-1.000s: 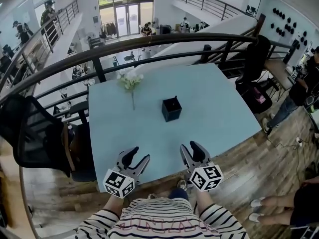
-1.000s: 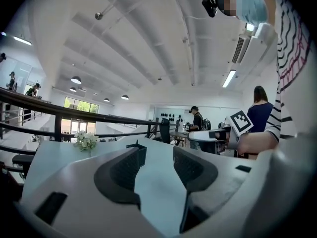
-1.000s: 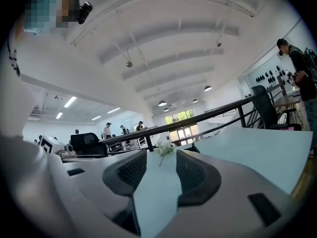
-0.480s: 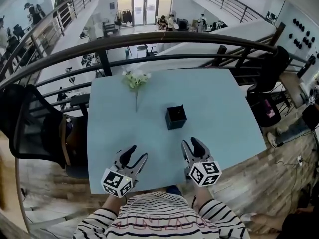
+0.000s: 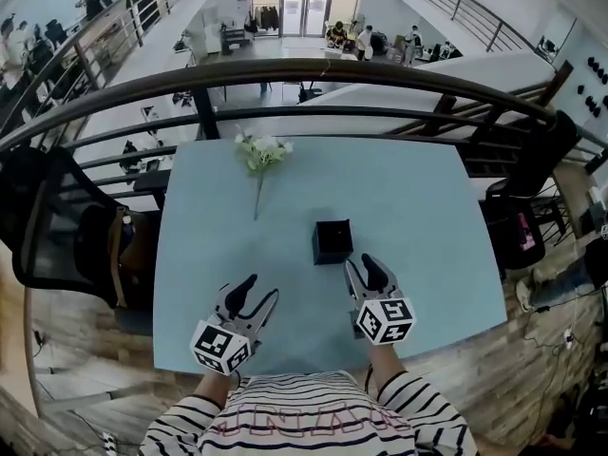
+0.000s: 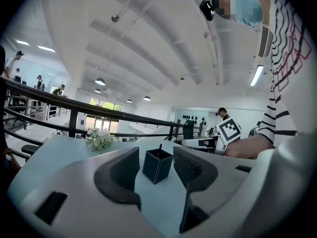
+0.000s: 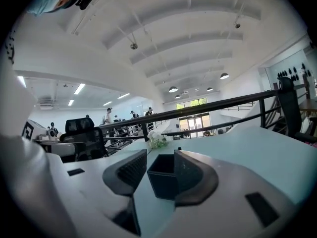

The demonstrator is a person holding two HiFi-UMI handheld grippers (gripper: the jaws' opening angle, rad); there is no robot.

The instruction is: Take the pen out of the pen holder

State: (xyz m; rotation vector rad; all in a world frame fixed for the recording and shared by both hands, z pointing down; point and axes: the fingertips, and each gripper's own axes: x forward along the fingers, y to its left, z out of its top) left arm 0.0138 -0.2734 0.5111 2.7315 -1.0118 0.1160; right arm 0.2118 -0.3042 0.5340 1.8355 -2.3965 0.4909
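Observation:
A black square pen holder (image 5: 332, 240) stands upright near the middle of the light blue table (image 5: 418, 217). In the left gripper view the pen holder (image 6: 157, 166) shows a thin dark pen tip (image 6: 160, 147) sticking up from it. My right gripper (image 5: 363, 268) is open, just short of the holder's near right corner. In the right gripper view the holder (image 7: 162, 176) sits close ahead between the jaws of that gripper (image 7: 161, 168). My left gripper (image 5: 254, 294) is open, nearer the table's front edge and left of the holder; nothing sits between its jaws (image 6: 156, 157).
A white flower sprig (image 5: 261, 152) lies on the table's far side. A dark railing (image 5: 313, 69) runs behind the table, with an open drop beyond. A black mesh chair (image 5: 52, 221) stands at the left. Another chair (image 5: 541, 160) is at the far right.
Both grippers have moved forward over the table toward the pen holder, the right one coming closest. The head camera has tilted further down. Both stay open.

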